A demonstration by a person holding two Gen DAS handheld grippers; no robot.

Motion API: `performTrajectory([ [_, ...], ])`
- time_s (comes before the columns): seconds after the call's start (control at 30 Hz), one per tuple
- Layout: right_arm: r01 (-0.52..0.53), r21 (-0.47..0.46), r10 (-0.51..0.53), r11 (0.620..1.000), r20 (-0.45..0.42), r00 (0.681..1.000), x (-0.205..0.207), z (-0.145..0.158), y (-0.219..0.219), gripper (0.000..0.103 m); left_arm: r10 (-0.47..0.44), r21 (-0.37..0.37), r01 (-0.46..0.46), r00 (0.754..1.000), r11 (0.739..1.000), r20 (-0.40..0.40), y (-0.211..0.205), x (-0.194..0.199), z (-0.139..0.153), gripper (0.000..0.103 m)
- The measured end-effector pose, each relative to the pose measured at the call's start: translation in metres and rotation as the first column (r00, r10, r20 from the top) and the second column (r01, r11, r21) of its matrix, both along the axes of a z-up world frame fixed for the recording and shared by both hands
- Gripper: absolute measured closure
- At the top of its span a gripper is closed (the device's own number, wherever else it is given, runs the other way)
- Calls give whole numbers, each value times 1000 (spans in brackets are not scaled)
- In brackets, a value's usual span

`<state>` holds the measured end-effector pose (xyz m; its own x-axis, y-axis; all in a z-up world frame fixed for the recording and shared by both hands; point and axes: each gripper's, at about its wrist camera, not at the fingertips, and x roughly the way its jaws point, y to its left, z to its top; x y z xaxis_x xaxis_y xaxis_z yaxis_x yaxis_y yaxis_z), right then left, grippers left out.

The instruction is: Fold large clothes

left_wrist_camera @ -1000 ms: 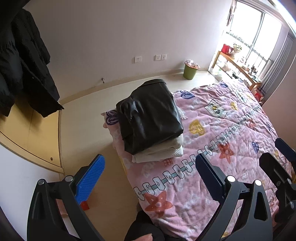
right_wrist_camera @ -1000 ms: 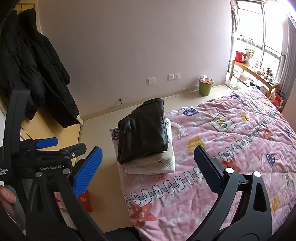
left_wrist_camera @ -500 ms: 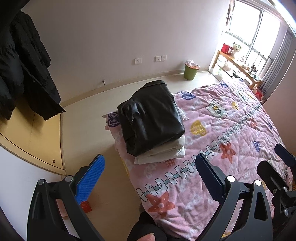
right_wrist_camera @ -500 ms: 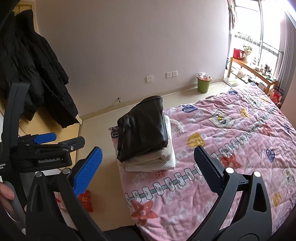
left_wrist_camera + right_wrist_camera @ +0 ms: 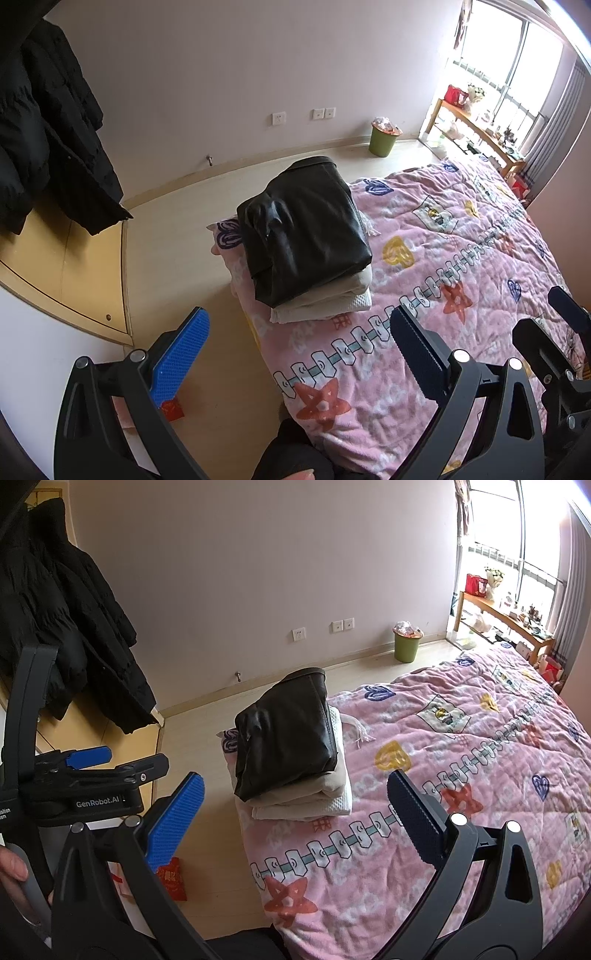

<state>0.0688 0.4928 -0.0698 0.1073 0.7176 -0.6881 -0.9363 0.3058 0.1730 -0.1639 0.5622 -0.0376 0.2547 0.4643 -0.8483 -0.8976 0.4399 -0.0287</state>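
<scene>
We see a bed [image 5: 461,258] under a pink quilt [image 5: 480,775] printed with stars and hearts, filling the right half of both views. On its near-left corner sits a stack: a folded black jacket [image 5: 303,229] on top of folded cream clothes [image 5: 325,302], with a white fringe showing at the stack's right edge. A black coat [image 5: 66,627] hangs at the left over a wooden cabinet [image 5: 66,266]. A green bin [image 5: 406,646] stands against the far wall, near the window. Our left hand-held gripper [image 5: 295,350] hangs above the bed's edge, its jaws spread wide and holding nothing. Our right hand-held gripper [image 5: 291,808] is likewise wide apart and empty. A red packet [image 5: 173,882] lies on the floor beside the bed.
</scene>
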Motion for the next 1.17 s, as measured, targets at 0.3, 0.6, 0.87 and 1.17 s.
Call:
performTrajectory([
  [0.3,3,-3,-3,1000,-6,1000,0,0,1,6,4,-4,-4,1000,1000,4,-1,-4,-1,8],
  [0.6,3,-2,-3,1000,-4,1000,1,1,0,6,12,1,-12,1000,1000,-1,-9,-8,-2,8],
  [0.87,12,-4,-12,1000,-14,1000,5,1,-4,6,6,-6,-6,1000,1000,1,-12,-3,-3,8],
  [1.17,13,0,-13,1000,-15,1000,7,1,-5,6,12,-14,-12,1000,1000,7,-16,-3,-3,8],
])
